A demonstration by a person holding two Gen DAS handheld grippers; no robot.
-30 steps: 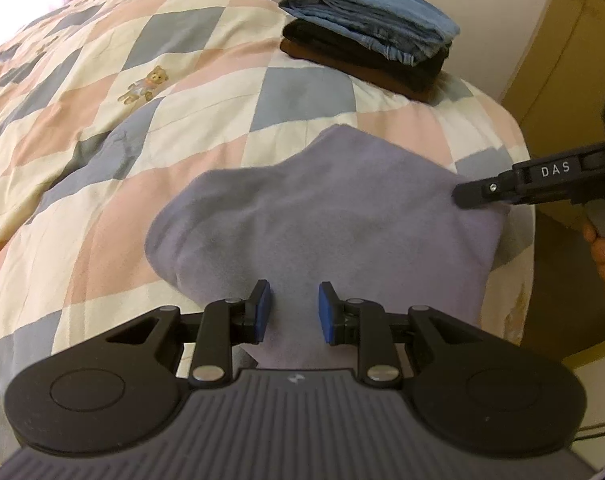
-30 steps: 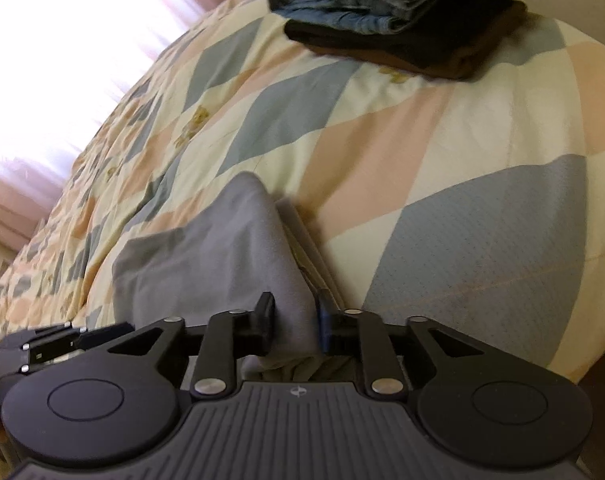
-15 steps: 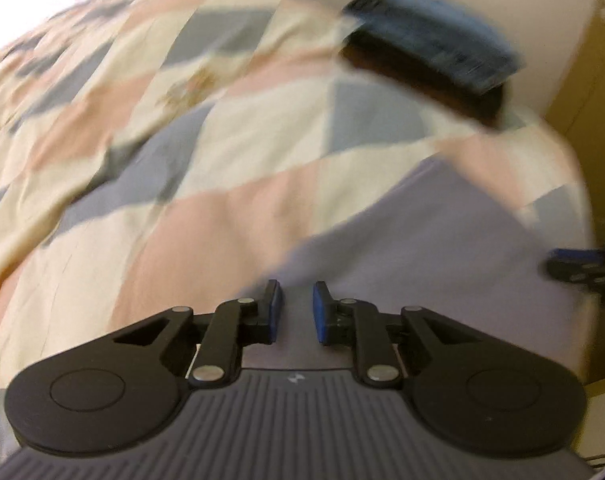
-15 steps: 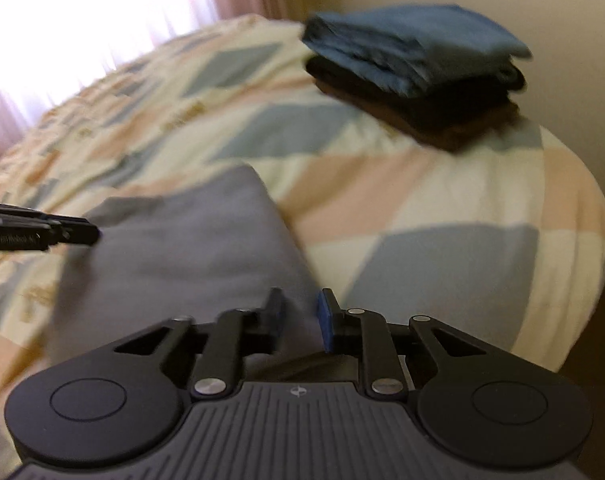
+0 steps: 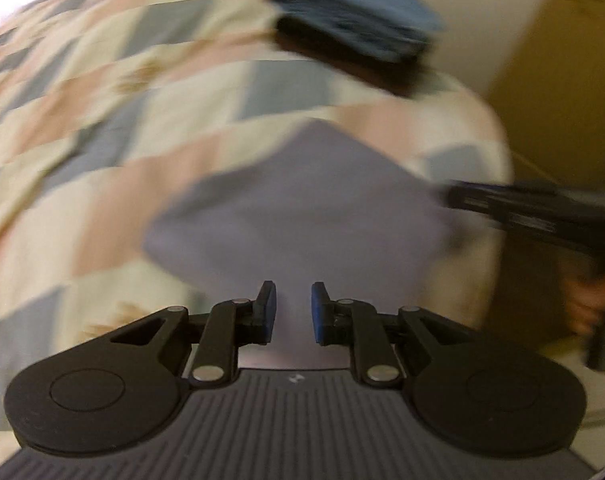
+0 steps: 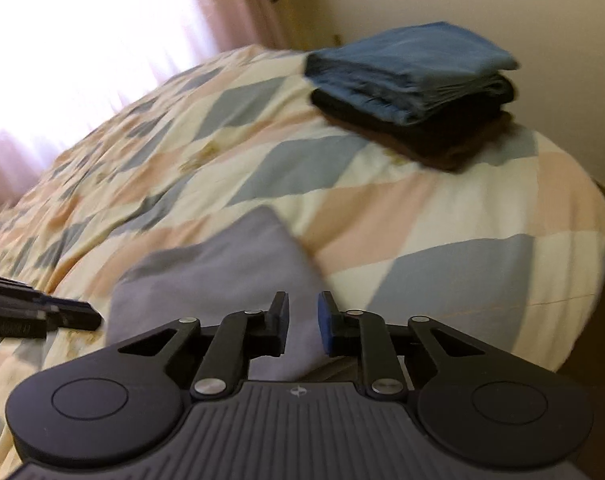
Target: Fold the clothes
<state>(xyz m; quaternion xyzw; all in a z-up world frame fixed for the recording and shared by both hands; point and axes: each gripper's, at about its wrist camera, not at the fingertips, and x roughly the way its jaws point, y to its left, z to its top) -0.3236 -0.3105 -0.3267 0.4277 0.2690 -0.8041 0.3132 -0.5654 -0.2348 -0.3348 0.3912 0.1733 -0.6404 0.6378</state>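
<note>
The grey cloth (image 5: 302,208) lies on the quilt (image 5: 102,120) at the near corner of the bed, its near edge running back between the fingers of both my grippers. It looks soft, light and limp; I judge it will sag and drag rather than hold a shape, so the near corners are the places to hold.

My left gripper (image 5: 293,312) has just been narrowing with cloth between its blue pads. A gap shows, and the blur keeps me from telling whether it pinches. My right gripper (image 6: 303,322) has also been closing, with the cloth's edge between its fingers; I cannot tell whether it has caught.

Ahead there is open quilt to lay a fold on. The stack (image 6: 414,88) sits well apart at the far corner. The bed drops off close on the right.
</note>
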